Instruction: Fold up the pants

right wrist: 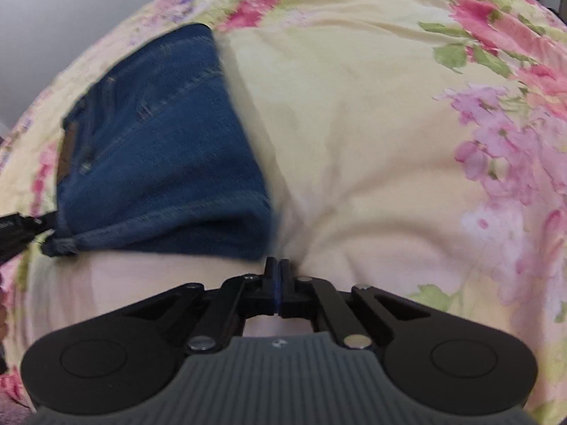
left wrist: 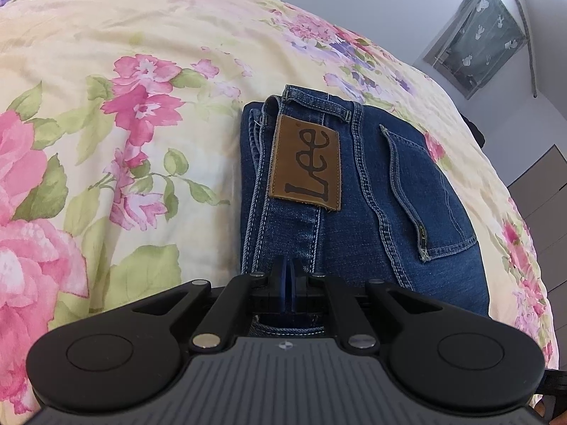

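Blue jeans [left wrist: 372, 191] lie folded into a compact bundle on a floral bedspread [left wrist: 117, 113], with a brown leather "Lee" patch [left wrist: 306, 164] and a back pocket facing up. My left gripper [left wrist: 290, 265] is shut, its tips over the near edge of the bundle; nothing shows between them. In the right wrist view the jeans [right wrist: 163, 156] lie to the left, blurred. My right gripper [right wrist: 277, 265] is shut and empty, just off the bundle's near right corner, over the bedspread [right wrist: 372, 141]. The left gripper's black tip [right wrist: 21, 230] touches the bundle's left corner.
The bedspread, with pink and purple flowers, spreads all around the jeans. A grey wall with a dark patterned hanging [left wrist: 478, 35] and grey furniture [left wrist: 538, 184] stand beyond the bed's far right edge.
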{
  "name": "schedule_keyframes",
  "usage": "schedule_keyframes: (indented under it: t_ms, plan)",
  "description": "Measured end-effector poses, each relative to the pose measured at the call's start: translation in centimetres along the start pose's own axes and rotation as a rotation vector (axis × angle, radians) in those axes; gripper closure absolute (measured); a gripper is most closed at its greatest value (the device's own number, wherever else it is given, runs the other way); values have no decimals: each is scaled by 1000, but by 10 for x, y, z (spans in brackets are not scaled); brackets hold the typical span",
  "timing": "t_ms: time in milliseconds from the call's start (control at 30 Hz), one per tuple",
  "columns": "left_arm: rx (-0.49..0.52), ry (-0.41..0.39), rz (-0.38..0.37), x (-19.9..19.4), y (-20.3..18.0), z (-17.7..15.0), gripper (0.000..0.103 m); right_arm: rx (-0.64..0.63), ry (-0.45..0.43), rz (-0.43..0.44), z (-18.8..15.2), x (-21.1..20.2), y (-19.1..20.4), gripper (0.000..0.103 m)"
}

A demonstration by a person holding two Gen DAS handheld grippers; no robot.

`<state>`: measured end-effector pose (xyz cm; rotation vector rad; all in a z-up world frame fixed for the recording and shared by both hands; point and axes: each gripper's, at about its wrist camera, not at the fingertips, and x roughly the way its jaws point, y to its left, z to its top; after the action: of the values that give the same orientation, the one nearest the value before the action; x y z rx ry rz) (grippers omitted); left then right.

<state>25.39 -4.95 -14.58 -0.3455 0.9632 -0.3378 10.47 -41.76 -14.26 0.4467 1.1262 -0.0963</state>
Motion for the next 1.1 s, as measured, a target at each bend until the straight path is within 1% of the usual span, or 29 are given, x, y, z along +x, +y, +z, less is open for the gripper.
schedule_keyframes:
  t_ms: [67,133,200,233,267,300,433,467,500,533,633,700,767,867,933,1000,1067,1100]
  plan:
    - [0,0,-1,0,0,0,95,21,-21,33,0,-6,-5,103]
    - [-2,-1,-4,0,0,0,95,7,-109,66,-3,-19,-3,103]
    - [-8,-2,-6,0,1,-1,95,-28,-177,61,-7,-29,2,99]
    - [-12,-3,-7,0,1,-1,96,-44,-196,57,-9,-32,5,90]
    - [-14,-4,-8,0,1,-1,96,-55,-205,59,-10,-33,7,77]
    - [-15,-4,-8,0,1,-1,96,-60,-213,60,-9,-33,8,76]
    - [-21,1,-13,0,2,-1,96,-42,-198,49,3,-17,12,77]
    - [-21,2,-15,0,2,0,96,-36,-201,41,6,-13,12,82]
    - [-21,4,-16,0,3,0,96,-23,-205,35,7,-10,11,91]
    - [-22,5,-17,0,3,0,97,6,-191,52,9,-6,8,103]
    - [-42,7,-29,2,8,0,97,32,-179,52,6,-4,3,103]
    - [-50,14,-29,4,10,1,96,79,-143,70,7,0,-4,103]
    - [-32,17,-16,5,8,2,96,121,-112,89,9,3,-10,103]
    - [12,10,20,1,0,0,97,96,-111,79,7,1,-5,103]
    - [-6,12,27,-4,1,-2,97,83,-120,79,7,-2,-4,103]
    - [-17,21,38,-9,3,-2,97,76,-124,75,7,-8,-5,96]
    - [0,32,55,-15,2,0,96,49,-136,56,5,-16,-5,88]
    - [7,27,68,-19,1,1,90,36,-144,48,4,-21,-5,87]
